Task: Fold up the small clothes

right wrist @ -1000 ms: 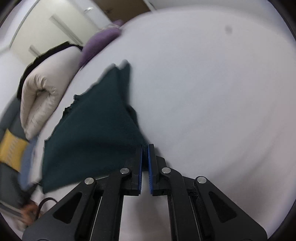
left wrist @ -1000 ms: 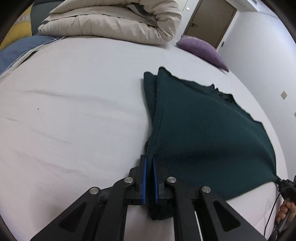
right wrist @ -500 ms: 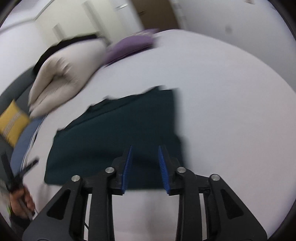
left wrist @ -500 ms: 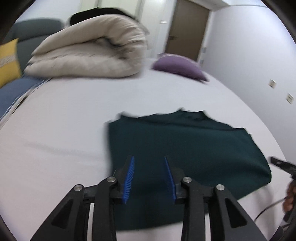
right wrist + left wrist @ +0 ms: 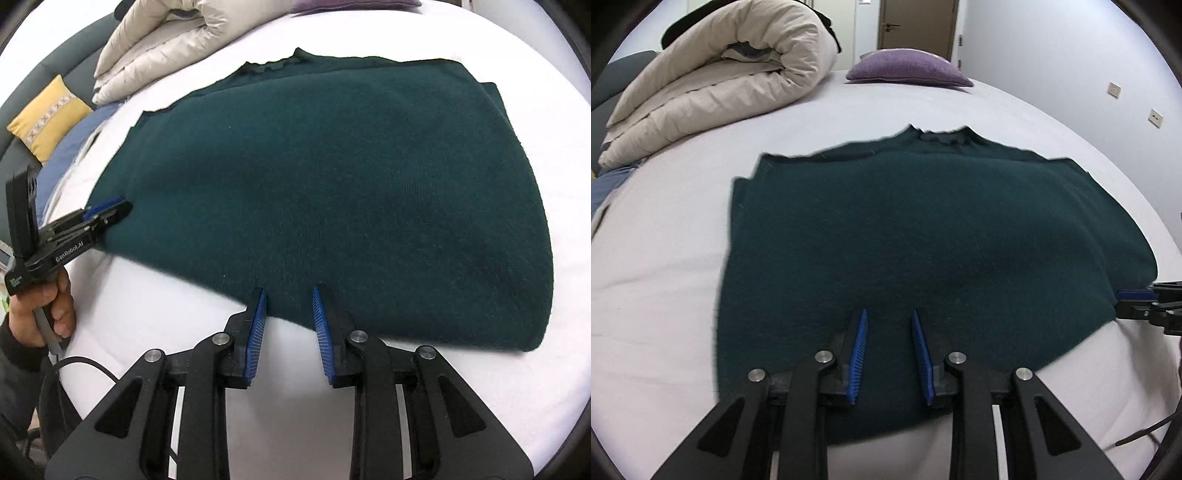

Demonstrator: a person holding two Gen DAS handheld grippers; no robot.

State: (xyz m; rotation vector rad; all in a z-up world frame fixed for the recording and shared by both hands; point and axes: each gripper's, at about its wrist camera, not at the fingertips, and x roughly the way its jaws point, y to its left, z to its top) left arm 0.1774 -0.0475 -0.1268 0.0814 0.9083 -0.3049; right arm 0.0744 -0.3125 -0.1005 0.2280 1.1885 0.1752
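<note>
A dark green knit garment (image 5: 923, 240) lies folded and flat on the white bed sheet (image 5: 657, 258). My left gripper (image 5: 889, 314) hovers over its near edge, jaws parted and closing, with only flat cloth showing below the gap and no pad pressing on it. My right gripper (image 5: 288, 293) stands at the garment's (image 5: 332, 184) near hem, jaws also parted and closing, gripping nothing. In the right wrist view the left gripper (image 5: 107, 210) shows at the garment's left corner, held by a hand (image 5: 44, 306). The right gripper (image 5: 1137, 301) shows at the garment's right edge.
A rolled beige duvet (image 5: 720, 85) and a purple pillow (image 5: 908, 70) lie at the far side of the bed. A yellow cushion (image 5: 48, 118) and blue cloth (image 5: 70, 147) sit at the left. A cable (image 5: 85, 365) trails over the sheet near the hand.
Both grippers were shut on the garment's corners a second ago. They have let go and their jaws have parted. The garment now lies flat, and both views have rolled level.
</note>
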